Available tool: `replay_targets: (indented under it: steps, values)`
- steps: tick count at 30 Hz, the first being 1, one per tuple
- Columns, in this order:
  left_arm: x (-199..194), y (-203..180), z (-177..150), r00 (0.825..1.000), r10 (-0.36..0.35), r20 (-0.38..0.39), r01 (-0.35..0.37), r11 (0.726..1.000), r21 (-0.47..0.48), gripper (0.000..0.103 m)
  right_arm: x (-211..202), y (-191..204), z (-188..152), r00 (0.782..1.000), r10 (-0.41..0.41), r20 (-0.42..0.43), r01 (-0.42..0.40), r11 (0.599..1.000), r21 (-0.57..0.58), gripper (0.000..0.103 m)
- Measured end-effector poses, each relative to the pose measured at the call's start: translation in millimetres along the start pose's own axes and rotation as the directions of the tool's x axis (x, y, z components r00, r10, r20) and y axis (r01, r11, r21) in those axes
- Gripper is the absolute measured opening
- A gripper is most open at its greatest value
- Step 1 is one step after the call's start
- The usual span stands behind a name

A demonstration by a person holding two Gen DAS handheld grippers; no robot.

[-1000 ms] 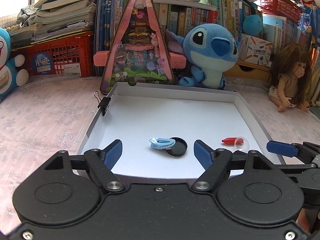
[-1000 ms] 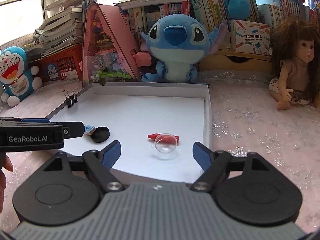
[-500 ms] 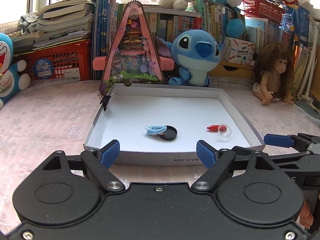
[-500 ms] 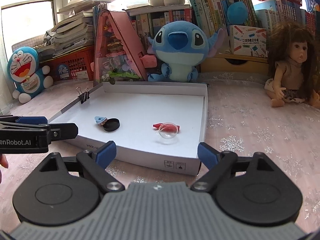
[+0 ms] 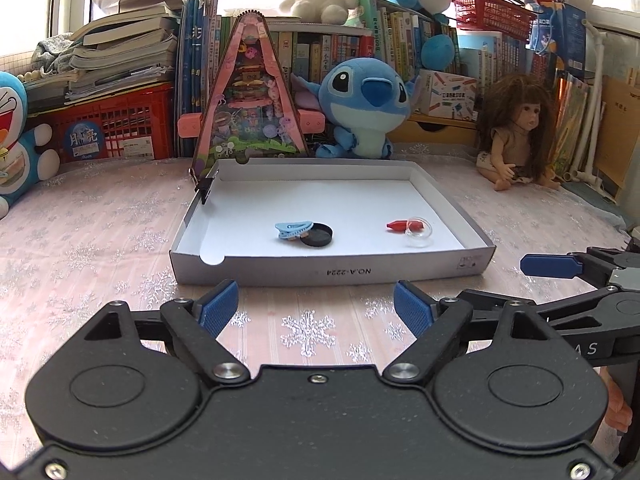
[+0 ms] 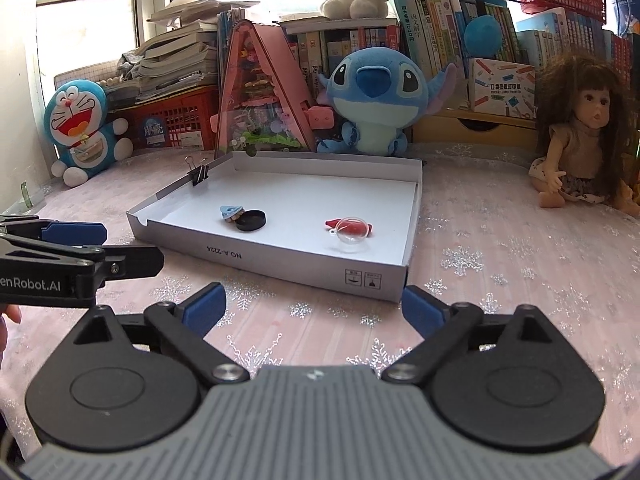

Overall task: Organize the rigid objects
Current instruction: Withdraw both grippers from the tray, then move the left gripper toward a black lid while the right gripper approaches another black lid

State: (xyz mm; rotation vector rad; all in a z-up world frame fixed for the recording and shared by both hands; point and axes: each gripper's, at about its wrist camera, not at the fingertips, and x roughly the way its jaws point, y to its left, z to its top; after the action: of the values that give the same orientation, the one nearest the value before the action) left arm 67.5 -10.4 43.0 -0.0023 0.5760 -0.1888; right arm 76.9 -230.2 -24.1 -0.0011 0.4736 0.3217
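Presently both grippers, left [image 5: 316, 306] and right [image 6: 314, 306], have just been opening, empty, before the tray [image 5: 320, 274]. Inside lie clip [image 5: 293, 229], black lid [image 5: 316, 235], red piece [image 5: 404, 225], and clear dome [image 5: 419, 233], which risks rolling away under pinching.

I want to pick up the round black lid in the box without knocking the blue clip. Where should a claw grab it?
Grab the round black lid across its low rim, coming down from above on the side away from the blue clip, which lies against its left edge. It lies flat and shallow on the box floor, so a sideways approach would probably just push it.
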Motion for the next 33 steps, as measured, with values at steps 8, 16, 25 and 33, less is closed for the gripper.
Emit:
replay_targets:
  steps: [8, 16, 25, 33]
  values:
    - [-14, 3, -20, 1.0, -0.01, -0.006, 0.01, 1.0, -0.002, 0.084, -14, 4, -14, 1.0, 0.007, 0.007, -0.007, 1.0, -0.017, 0.1]
    - [-22, 9, -41, 0.999, -0.037, -0.013, 0.036, 0.999, -0.029, 0.084, -29, 9, -30, 1.0, 0.022, 0.019, -0.021, 0.999, -0.039, 0.102]
    - [-29, 10, -59, 0.999, -0.031, -0.021, 0.031, 0.999, -0.019, 0.085, -37, 11, -46, 0.999, 0.032, 0.006, -0.031, 0.998, -0.048, 0.102]
    - [-31, 13, -70, 0.999, -0.026, -0.04, 0.025, 0.999, -0.027, 0.085, -39, 9, -55, 1.0, 0.021, -0.013, -0.021, 0.999, -0.039, 0.102]
